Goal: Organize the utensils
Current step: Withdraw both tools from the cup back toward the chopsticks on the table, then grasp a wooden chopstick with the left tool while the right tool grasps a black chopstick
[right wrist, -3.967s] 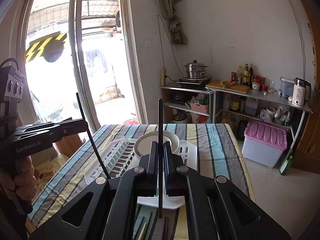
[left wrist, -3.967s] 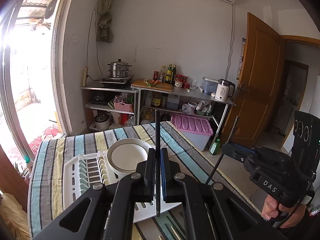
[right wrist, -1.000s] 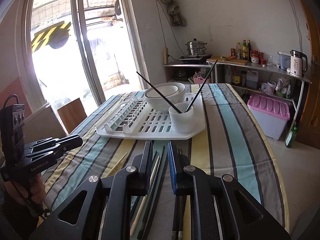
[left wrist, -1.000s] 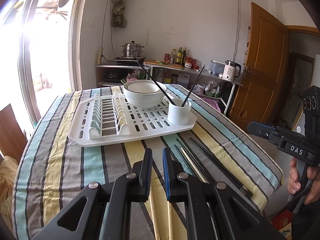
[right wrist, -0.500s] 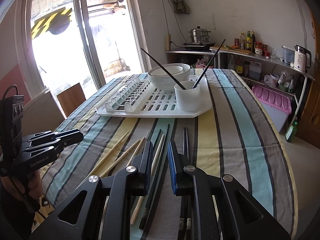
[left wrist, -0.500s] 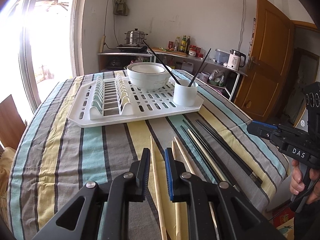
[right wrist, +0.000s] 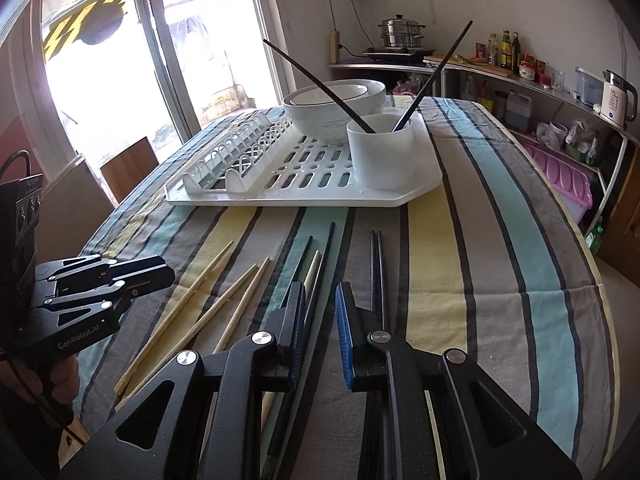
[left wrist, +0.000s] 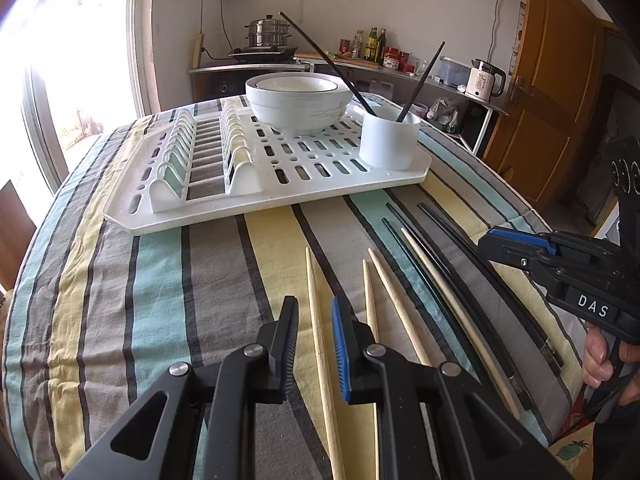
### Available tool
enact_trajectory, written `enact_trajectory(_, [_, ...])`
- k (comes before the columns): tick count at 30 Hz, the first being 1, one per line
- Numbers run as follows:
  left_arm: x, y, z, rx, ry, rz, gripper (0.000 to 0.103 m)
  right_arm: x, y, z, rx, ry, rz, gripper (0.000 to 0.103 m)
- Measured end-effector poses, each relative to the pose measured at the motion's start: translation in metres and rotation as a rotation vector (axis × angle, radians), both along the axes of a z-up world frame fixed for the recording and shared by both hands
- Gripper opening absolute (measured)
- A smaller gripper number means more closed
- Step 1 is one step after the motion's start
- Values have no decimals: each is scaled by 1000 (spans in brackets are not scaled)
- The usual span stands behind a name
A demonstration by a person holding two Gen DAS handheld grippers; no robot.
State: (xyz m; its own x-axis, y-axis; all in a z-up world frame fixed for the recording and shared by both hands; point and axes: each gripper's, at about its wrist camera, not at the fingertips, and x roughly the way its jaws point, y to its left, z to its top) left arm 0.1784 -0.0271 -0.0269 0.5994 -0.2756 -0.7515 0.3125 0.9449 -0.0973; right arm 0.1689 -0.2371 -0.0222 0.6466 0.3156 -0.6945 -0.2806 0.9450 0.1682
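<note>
the left gripper [left wrist: 314,322] is matte black plastic with angular arms, triangular cut-outs, round silver pivot screws and blue ribbed pads [left wrist: 339,344] on its inner faces; from the other camera its side reads "genrobot.ai" in pale letters. the right gripper [right wrist: 320,308] is built alike, with a white "das" label on its body. bare skin shows on the right hand [left wrist: 608,364].

striped tablecloth [left wrist: 160,280] under white drying rack [left wrist: 280,196] and loose chopsticks [left wrist: 400,308]
</note>
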Motion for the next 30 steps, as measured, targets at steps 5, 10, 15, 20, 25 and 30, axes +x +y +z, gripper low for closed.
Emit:
enact_trajectory(5, [15, -3, -10, 10, 47, 1, 17, 17, 8, -8, -30, 40, 5, 16])
enact_trajectory(10, [22, -8, -17, 29, 69, -10, 17, 31, 14, -13, -58, 65, 10, 16])
enact_trajectory(15, [26, -11, -19, 45, 65, -9, 17, 44, 18, -21, -86, 97, 9, 16])
enact_trajectory(20, [27, -10, -19, 41, 62, -8, 17, 51, 22, -26, -109, 107, 11, 16])
enact_trajectory(25, [29, -12, -19, 56, 58, 1, 17, 52, 32, -25, -167, 110, 26, 16])
enact_trajectory(30, [32, -18, -19, 94, 51, -3, 17, 58, 35, -28, -202, 126, 30, 16])
